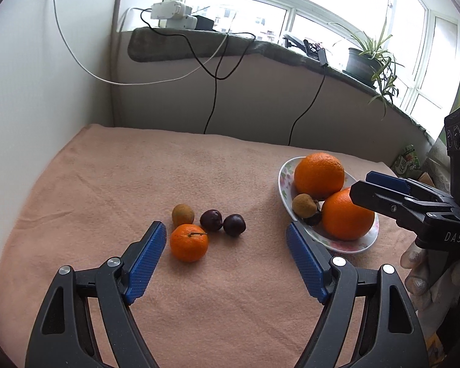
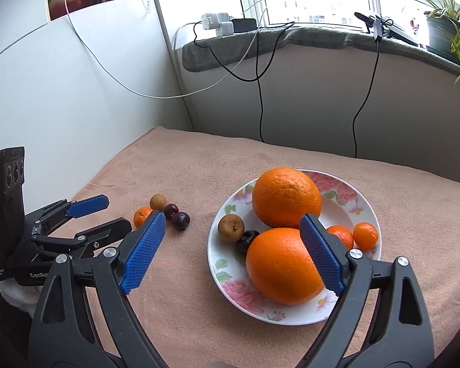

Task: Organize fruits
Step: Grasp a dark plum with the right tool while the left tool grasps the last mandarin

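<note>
Both wide open and empty: left hand-held gripper (image 1: 225, 256) frames the small mandarin (image 1: 189, 242) at frame centre, likely next for the plate (image 2: 227, 263); right hand-held gripper (image 2: 233, 251) hovers there.

Daylight pours through the window (image 1: 322, 6) across the top of both views, and its panes are blown out to near white, with the outdoor scene washed pale. The potted plant (image 1: 371, 58) at upper right stands partly silhouetted against that glare. The light is soft and even: the peach towel (image 1: 138, 184) is evenly lit, and the fruit throws only faint, short shadows toward the lower frame. The large oranges (image 2: 286, 196) carry dull highlights on top. Both views are sharp at centre, with strong fisheye bending of the sill and walls, and dark vignetted corners. No motion blur is apparent.
</note>
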The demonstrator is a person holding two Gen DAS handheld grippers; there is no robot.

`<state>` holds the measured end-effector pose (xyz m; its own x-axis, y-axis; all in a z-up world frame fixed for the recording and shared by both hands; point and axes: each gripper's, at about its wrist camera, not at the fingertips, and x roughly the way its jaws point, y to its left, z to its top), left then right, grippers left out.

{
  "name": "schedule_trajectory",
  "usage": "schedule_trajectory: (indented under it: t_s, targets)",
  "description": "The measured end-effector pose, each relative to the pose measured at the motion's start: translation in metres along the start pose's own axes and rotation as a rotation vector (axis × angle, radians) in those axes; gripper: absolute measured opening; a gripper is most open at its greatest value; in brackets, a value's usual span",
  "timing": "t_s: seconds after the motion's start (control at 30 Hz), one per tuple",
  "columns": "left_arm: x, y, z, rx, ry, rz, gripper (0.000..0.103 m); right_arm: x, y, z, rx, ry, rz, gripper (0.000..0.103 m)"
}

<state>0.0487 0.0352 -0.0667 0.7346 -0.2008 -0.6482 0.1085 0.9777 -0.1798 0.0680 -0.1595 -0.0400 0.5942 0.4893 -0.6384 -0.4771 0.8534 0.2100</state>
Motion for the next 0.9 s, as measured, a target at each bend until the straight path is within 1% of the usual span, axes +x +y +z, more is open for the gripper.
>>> schedule_trajectory:
  t_s: [0.23,0.37,0.43,0.47,0.57,0.6,0.63,0.7,0.77,0.83,0.9]
  targets:
    - [0.003,0.021,-0.013,-0.045,0.03,0.016,0.079,0.016,0.028,0.008,-0.078,0.027,0.068,0.091]
    - [0.006,0.028,-0.019,-0.062,0.043,0.005,0.077,0.03,0.043,0.013,-0.136,0.054,0.096,0.091]
    - [0.008,0.03,-0.021,-0.063,0.053,0.002,0.074,0.039,0.049,0.015,-0.165,0.079,0.105,0.085]
    - [0.01,0.031,-0.022,-0.063,0.057,0.0,0.073,0.044,0.052,0.016,-0.178,0.098,0.113,0.078]
    - [0.015,0.033,-0.023,-0.065,0.069,-0.004,0.07,0.06,0.058,0.019,-0.212,0.148,0.121,0.071]
    - [0.016,0.034,-0.023,-0.067,0.073,-0.005,0.068,0.065,0.061,0.02,-0.23,0.166,0.127,0.066]
    - [0.017,0.034,-0.023,-0.069,0.077,-0.007,0.066,0.07,0.064,0.02,-0.249,0.185,0.135,0.062]
    - [0.022,0.034,-0.021,-0.07,0.084,-0.012,0.062,0.079,0.07,0.021,-0.286,0.211,0.13,0.053]
    - [0.024,0.034,-0.022,-0.071,0.091,-0.016,0.06,0.089,0.074,0.022,-0.318,0.227,0.113,0.05]
    - [0.026,0.034,-0.022,-0.073,0.097,-0.016,0.055,0.098,0.076,0.022,-0.327,0.249,0.111,0.049]
    - [0.028,0.036,-0.022,-0.076,0.101,-0.019,0.054,0.108,0.076,0.024,-0.326,0.272,0.117,0.047]
